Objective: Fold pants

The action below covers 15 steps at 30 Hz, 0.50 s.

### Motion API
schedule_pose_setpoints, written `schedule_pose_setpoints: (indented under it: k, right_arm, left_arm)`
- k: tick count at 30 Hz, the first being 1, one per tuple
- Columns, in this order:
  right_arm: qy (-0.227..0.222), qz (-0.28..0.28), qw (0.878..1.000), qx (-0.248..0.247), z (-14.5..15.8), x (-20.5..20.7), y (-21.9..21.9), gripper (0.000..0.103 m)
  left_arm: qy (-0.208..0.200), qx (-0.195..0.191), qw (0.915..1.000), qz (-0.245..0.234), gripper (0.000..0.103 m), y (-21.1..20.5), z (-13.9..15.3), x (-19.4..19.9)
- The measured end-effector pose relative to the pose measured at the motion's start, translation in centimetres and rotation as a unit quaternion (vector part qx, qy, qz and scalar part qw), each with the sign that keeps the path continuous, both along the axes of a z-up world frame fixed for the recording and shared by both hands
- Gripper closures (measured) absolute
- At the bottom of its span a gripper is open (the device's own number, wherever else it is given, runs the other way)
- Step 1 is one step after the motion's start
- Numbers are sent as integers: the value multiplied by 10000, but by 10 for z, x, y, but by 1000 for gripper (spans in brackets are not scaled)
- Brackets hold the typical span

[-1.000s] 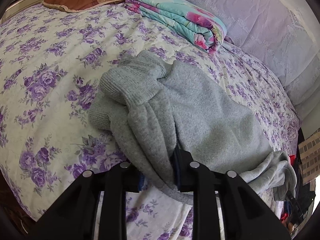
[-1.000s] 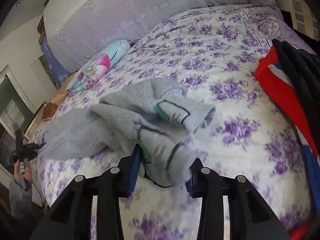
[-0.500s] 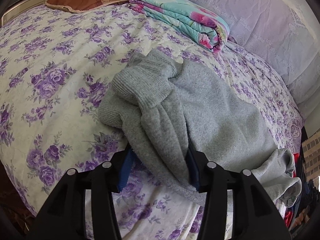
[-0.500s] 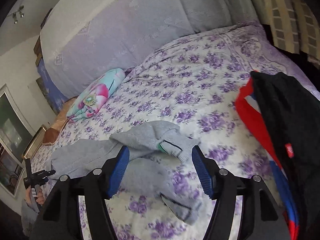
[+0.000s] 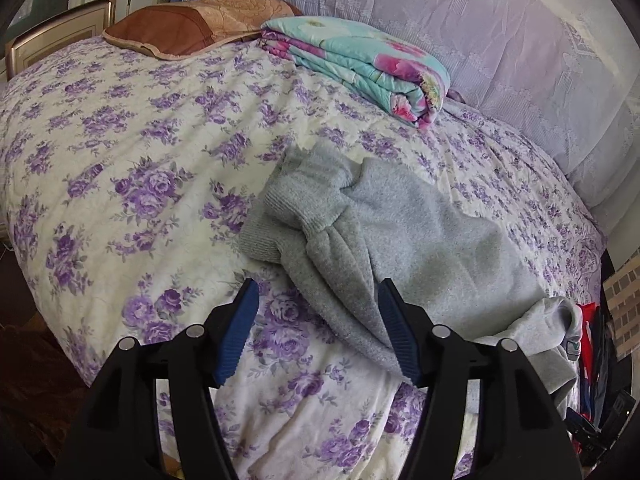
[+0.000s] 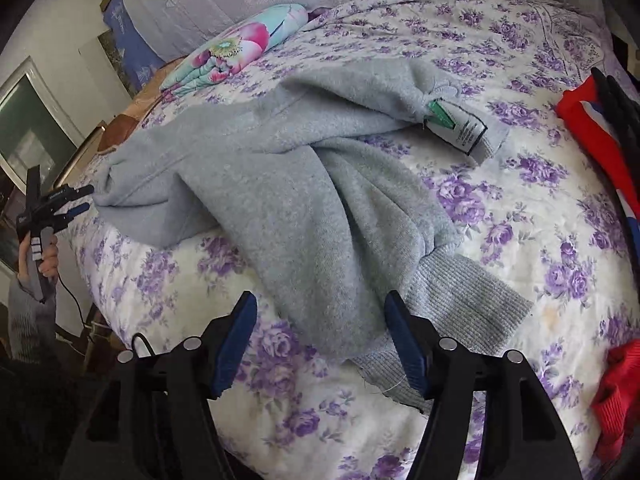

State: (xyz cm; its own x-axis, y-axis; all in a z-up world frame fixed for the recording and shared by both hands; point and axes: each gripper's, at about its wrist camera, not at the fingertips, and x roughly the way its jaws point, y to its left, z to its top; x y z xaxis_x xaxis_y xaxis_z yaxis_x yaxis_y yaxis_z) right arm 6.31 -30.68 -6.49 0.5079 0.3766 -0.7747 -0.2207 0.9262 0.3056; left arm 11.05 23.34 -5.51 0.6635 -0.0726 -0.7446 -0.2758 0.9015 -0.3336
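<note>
Grey fleece pants lie crumpled across the flowered bedspread. Their ribbed cuffs are bunched toward the pillow end. In the right wrist view the pants show a white label and a ribbed band. My left gripper hovers over the near fold with its jaws opening; cloth lies between them, unpressed. My right gripper is also opening, and loose grey cloth sits between its blue pads. A hand holds the left gripper at the far left.
A folded floral quilt and a brown pillow lie at the head of the bed. Red and dark clothes are piled along the bed's right side, with another red garment nearer. The mattress edge drops off below both grippers.
Both grippers have let go of the grey cloth, spread their jaws and drawn back. The pants' end the right gripper held now lies flat on the bed.
</note>
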Motion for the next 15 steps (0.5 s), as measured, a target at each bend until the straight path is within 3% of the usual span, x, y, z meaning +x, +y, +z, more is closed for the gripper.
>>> schedule_pose_setpoints:
  k: [3, 5, 11, 13, 15]
  right_arm:
    - [-465, -4, 9976, 510, 27, 10, -6, 28]
    - [-534, -134, 9961, 691, 33, 23, -10, 27]
    - [-152, -614, 9915, 1141, 14, 57, -25, 27]
    - [-71, -778, 9890, 1255, 8, 62, -31, 27]
    - [35, -920, 9861, 1386, 1, 67, -38, 27]
  left_arm:
    - [-51, -50, 9999, 83, 42, 10, 10, 1]
    - [-6, -202, 9998, 86, 42, 15, 11, 12]
    - [425, -381, 9983, 62, 44, 22, -8, 49]
    - [481, -630, 9968, 65, 53, 26, -15, 55]
    - [478, -600, 9970, 75, 55, 24, -14, 60]
